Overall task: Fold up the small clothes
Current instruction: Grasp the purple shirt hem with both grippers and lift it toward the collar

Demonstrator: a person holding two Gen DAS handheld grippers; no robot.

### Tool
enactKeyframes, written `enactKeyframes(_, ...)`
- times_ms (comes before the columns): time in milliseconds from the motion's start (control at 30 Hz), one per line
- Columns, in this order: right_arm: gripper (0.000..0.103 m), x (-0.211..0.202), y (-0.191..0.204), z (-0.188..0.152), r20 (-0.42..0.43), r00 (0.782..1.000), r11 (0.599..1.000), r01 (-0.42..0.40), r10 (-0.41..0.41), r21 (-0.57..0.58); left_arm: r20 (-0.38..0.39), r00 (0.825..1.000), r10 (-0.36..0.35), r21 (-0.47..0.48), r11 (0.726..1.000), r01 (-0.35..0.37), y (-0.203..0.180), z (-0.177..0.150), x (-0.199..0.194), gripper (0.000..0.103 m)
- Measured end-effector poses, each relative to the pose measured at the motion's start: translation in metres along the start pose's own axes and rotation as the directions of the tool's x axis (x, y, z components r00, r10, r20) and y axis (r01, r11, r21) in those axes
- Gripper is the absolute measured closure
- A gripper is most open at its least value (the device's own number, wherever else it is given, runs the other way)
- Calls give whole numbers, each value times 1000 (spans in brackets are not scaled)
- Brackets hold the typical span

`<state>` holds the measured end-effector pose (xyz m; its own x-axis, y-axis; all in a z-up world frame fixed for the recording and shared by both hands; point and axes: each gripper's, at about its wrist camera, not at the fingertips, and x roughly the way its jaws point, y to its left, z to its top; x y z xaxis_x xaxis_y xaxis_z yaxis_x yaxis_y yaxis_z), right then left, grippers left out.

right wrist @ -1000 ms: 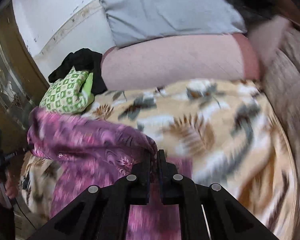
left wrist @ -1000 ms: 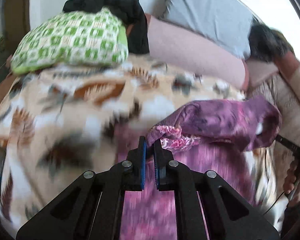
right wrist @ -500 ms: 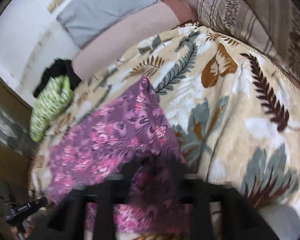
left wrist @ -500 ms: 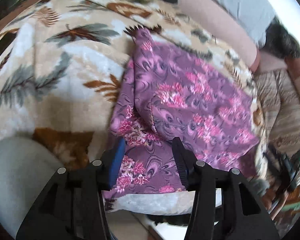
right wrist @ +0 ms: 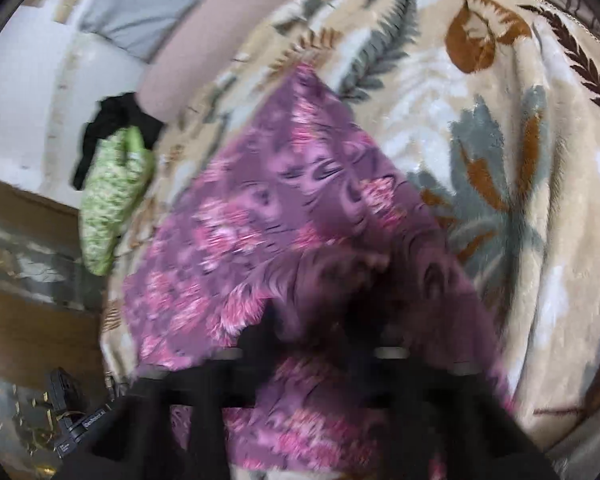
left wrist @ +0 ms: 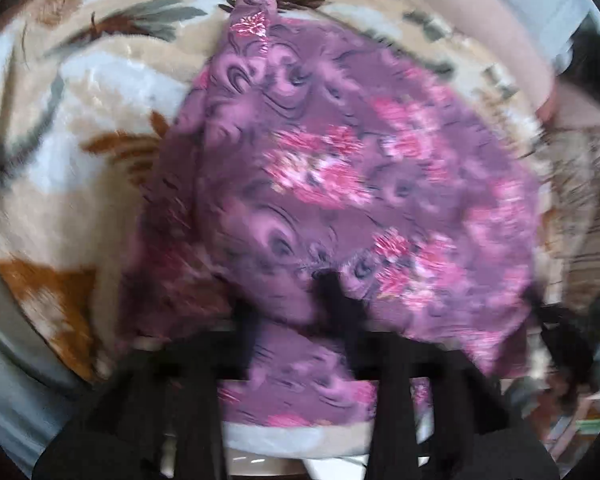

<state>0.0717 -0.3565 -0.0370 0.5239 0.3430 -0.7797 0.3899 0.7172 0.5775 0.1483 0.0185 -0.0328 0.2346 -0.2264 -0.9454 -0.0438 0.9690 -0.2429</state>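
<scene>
- Two grippers over one purple floral garment (left wrist: 340,184), spread flat on the leaf-print blanket (left wrist: 60,152);
- left gripper (left wrist: 292,304) at its near edge, fingers spread, cloth between them;
- right gripper (right wrist: 312,328) likewise; fingers blurred, seemingly apart, near hem between them;
- green pillow (right wrist: 112,196) well beyond.

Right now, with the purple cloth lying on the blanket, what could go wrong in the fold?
1. The purple floral garment lies partly doubled, its near edge overhanging the edge of the leaf-print blanket; it may slide off.
2. Both views are blurred by motion, so the left gripper and right gripper, fingers apart over the fabric, may pinch the wrong layer.
</scene>
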Motion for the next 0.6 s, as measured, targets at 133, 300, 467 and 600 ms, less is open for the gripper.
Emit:
enactKeyframes(133, 97, -40, 29, -4, 34, 999, 992, 27, -23, -121, 58, 997, -48, 48, 998, 45, -3, -5, -42, 96)
enactKeyframes(300, 97, -68, 40, -45, 53, 993, 970, 117, -108, -214, 66, 996, -56, 65, 997, 52, 13, -27, -54, 96)
enactKeyframes(467, 97, -14, 0, -59, -41, 984, 976, 167, -174, -142, 2, 1000, -4, 64, 998, 4, 14, -44, -13, 96)
enactKeyframes(600, 97, -43, 18, -60, 51, 982, 963, 188, -181, -192, 55, 998, 13, 112, 994, -19, 8, -42, -32, 96)
